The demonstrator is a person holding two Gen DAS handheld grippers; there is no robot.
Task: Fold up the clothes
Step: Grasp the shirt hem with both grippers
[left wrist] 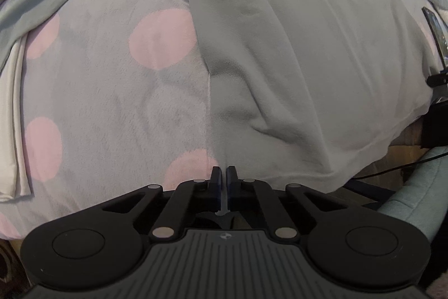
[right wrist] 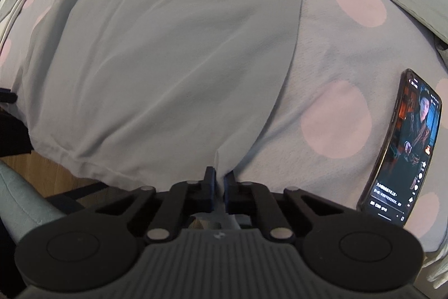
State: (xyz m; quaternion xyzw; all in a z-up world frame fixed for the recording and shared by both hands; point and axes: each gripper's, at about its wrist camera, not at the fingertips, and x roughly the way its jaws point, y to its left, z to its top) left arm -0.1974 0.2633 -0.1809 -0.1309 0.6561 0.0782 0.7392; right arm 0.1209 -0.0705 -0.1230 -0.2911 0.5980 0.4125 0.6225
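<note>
Left gripper (left wrist: pixel 223 173) pinches the grey shirt (left wrist: pixel 294 46) at its hem corner; right gripper (right wrist: pixel 219 177) pinches the opposite corner. Shirt lies flat on the dotted blanket (left wrist: pixel 112 88), a phone (right wrist: pixel 406 150) to its right

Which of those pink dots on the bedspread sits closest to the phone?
In the right wrist view, the large pink dot just left of the phone. The other full dot lies much further up the polka-dot blanket, near the grey garment.
</note>
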